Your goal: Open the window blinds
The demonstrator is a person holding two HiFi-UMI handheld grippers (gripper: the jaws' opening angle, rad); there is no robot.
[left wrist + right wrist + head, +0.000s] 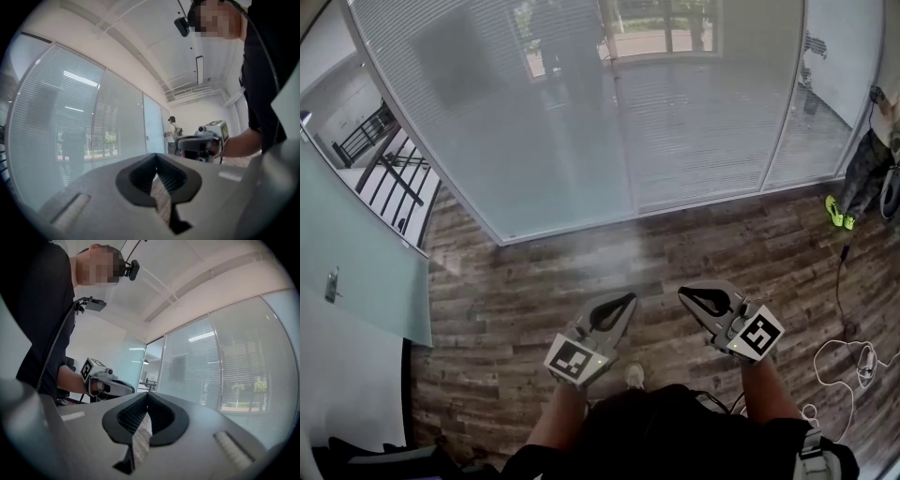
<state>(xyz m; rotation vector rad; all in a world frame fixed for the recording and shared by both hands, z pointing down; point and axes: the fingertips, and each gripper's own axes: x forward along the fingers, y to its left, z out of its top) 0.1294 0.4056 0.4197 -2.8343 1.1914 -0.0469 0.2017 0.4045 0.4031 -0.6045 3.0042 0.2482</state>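
blinds [581, 122]: ahead behind glass, well apart from both grippers | left gripper [617, 305]: jaws pressed together, empty | right gripper [705, 302]: same | handling: slats likely thin, light, bendy; better pull a cord or rod, none seen

We see the window blinds [694, 131] only through hazy glass, and the head view's top edge cuts them off. Whether a cord or wand hangs on them we cannot tell. At the right edge a bystander [865, 176] shows only as trouser legs and yellow-green shoes [836, 214]. Our own torso hides the floor beneath us, leaving just a shoe tip [634, 375]. A white cable [839, 361] runs out of the frame at the lower right. In the left gripper view a far person [172, 135] is too small to tell more.
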